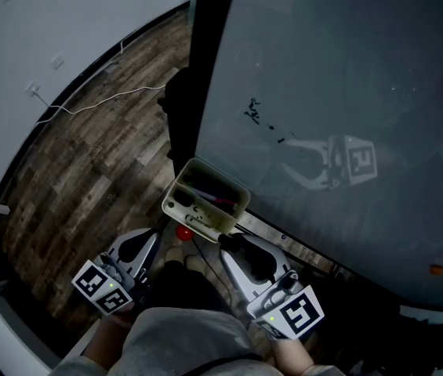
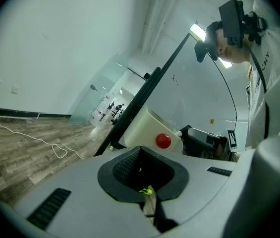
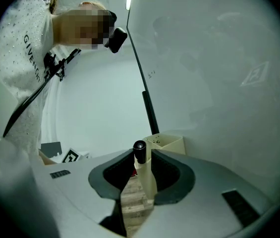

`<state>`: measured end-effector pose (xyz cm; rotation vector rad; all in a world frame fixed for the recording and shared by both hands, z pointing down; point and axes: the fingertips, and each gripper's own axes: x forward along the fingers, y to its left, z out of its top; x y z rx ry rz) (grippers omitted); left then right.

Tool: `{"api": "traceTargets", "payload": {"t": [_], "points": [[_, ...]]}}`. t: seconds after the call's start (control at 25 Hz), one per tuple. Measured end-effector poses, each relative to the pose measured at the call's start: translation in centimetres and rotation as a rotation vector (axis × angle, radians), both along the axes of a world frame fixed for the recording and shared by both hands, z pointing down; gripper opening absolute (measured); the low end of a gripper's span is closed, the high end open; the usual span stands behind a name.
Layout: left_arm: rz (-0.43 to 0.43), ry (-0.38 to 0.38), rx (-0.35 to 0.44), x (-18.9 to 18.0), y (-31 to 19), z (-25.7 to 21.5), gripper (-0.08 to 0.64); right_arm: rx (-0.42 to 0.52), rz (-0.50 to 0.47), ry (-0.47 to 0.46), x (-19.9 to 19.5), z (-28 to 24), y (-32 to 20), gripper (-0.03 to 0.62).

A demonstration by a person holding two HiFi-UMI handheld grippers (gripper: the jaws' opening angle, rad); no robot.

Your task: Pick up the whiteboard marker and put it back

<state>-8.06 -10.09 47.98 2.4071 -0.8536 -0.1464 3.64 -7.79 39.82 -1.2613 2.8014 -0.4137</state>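
Hanging at the lower edge of the whiteboard (image 1: 339, 77), a cream holder (image 1: 197, 222) is the thing both tools face. A pink-tipped pen (image 1: 219, 200) lies inside it, along with other dark bits I cannot make out. A round red magnet (image 1: 183, 231) sits just below the holder's outer wall.

The right tool (image 1: 234, 243) points at the holder's near corner. The black whiteboard marker (image 3: 140, 150) sits between its tips, its round end facing back along the jaws, right at the holder's wall. The jaws stand apart around the marker, with a sliver of gap on one side, so the marker looks released rather than pinched. Whether its far end already rests inside the holder I cannot tell.

The left tool (image 1: 152, 240) is beside the holder on the opposite side from the right tool, just short of the magnet. Its jaws are clenched tip to tip with nothing between them.

Beyond the holder, away from the board, a white cable (image 1: 103, 100) trails across the wooden floor (image 1: 88, 155) toward the wall.
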Motion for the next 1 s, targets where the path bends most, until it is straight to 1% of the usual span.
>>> {"api": "traceTargets", "payload": {"t": [0.16, 0.4, 0.72, 0.88, 1.0], "points": [[0.001, 0.004, 0.01, -0.1, -0.1, -0.4, 0.015, 0.008, 0.002, 0.001, -0.3, -0.2, 0.0, 0.102], [0.005, 0.002, 0.02, -0.3, 0.1, -0.8, 0.015, 0.009, 0.008, 0.026, -0.4, 0.2, 0.1, 0.104], [0.012, 0.005, 0.035, 0.0, 0.8, -1.4, 0.015, -0.018, 0.007, 0.041, 0.0, 0.9, 1.1, 0.137], [0.013, 0.01, 0.043, 0.2, 1.2, -1.7, 0.015, 0.009, 0.019, 0.023, 0.2, 0.2, 1.1, 0.144], [0.013, 0.007, 0.047, 0.3, 1.6, -1.9, 0.015, 0.019, 0.035, 0.03, 0.5, 0.1, 1.3, 0.147]]}}
